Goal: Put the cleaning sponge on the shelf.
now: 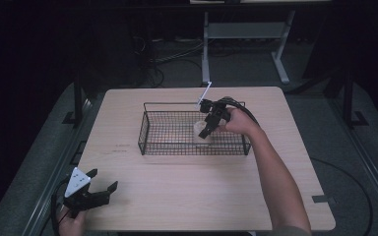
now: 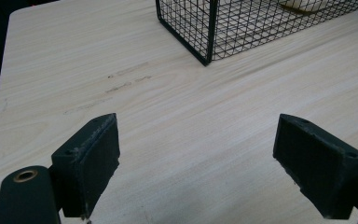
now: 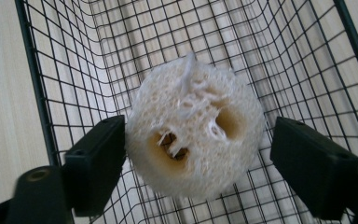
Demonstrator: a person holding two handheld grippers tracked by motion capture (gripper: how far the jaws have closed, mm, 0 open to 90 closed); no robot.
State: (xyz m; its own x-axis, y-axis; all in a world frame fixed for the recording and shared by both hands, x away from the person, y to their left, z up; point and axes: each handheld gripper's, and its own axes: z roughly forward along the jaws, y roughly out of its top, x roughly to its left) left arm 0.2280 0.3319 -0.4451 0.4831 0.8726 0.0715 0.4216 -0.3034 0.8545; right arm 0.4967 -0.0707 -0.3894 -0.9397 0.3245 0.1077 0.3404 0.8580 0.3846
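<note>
A pale, round loofah slice with two holes lies inside the black wire basket at the middle of the table. My right gripper reaches down into the basket, open, with a jaw on each side of the loofah. The left jaw touches it and a narrow gap shows at the right jaw. In the high view the right gripper hangs over the loofah near the basket's right half. My left gripper rests open over the table's front left corner, with nothing between its jaws.
The basket's near corner stands a good way ahead of the left gripper, with bare wood between them. A white tag sticks up from the basket's back rim. A desk frame and cables lie on the floor beyond the table.
</note>
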